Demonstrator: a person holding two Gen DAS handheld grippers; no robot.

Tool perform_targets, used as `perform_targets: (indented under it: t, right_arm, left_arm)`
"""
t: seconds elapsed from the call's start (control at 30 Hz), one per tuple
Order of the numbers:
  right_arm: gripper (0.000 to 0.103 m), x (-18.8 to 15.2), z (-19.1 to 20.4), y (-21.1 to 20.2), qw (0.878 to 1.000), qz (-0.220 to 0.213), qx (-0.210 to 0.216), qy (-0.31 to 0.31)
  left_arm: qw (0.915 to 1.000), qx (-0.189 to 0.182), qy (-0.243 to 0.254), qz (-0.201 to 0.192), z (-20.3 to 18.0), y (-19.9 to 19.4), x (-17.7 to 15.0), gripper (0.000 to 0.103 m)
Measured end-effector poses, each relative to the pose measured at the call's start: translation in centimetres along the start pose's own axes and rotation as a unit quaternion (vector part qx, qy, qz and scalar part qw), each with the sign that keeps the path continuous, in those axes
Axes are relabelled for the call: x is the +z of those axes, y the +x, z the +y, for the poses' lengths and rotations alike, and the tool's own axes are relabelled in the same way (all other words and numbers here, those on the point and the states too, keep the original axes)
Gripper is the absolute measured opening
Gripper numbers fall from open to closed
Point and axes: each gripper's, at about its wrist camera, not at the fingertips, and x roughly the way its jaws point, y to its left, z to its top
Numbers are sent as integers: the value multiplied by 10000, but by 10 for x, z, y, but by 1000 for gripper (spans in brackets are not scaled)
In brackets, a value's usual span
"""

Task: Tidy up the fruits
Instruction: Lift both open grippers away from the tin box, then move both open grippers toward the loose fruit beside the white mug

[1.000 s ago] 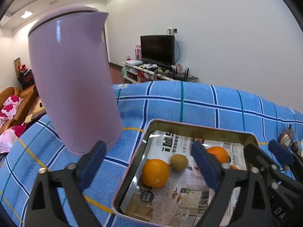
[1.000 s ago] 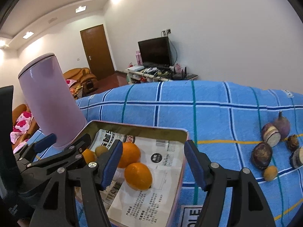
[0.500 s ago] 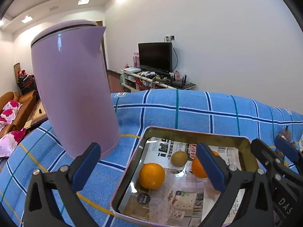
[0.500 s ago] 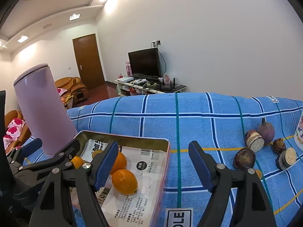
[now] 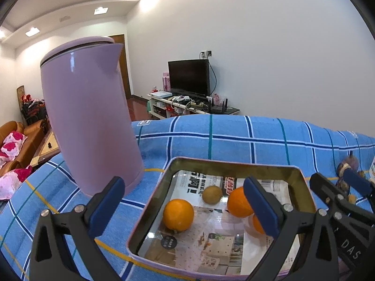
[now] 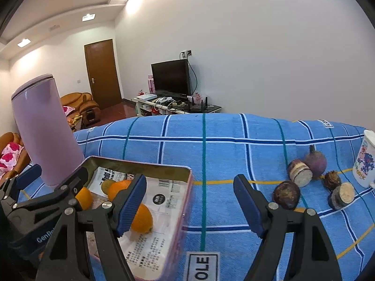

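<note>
A metal tray (image 5: pixel 236 166) lined with newspaper sits on the blue checked cloth. It holds an orange (image 5: pixel 178 215), a kiwi (image 5: pixel 212 194), a second orange (image 5: pixel 239 201) and a third one partly hidden behind my finger. My left gripper (image 5: pixel 185 202) is open and empty above the tray's near left side. My right gripper (image 6: pixel 189 202) is open and empty over the tray's right rim (image 6: pixel 187 187). Dark purple fruits, whole (image 6: pixel 286 194) and cut (image 6: pixel 300 173), lie on the cloth to the right.
A tall lilac kettle (image 5: pixel 89 126) stands left of the tray, also in the right wrist view (image 6: pixel 44 131). A printed white mug (image 6: pixel 365 161) stands at the far right beside the purple fruits. The cloth's far edge drops off toward the living room.
Both grippers have pulled back and risen from the tray. The right wrist view has swung right, bringing the purple fruits and the mug into view. Both stay open.
</note>
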Motion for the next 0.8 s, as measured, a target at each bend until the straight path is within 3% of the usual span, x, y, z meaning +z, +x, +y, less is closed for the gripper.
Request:
perform_targets:
  t: [0.57, 0.8]
  right_arm:
    - [78, -16, -25, -11, 9992, 194, -303, -149]
    - [78, -21, -56, -25, 9990, 219, -376, -45]
  left_arm:
    - [9995, -142, 138, -237, -20, -16, -10, 103]
    - [9994, -116, 151, -298, -25, -22, -12, 103]
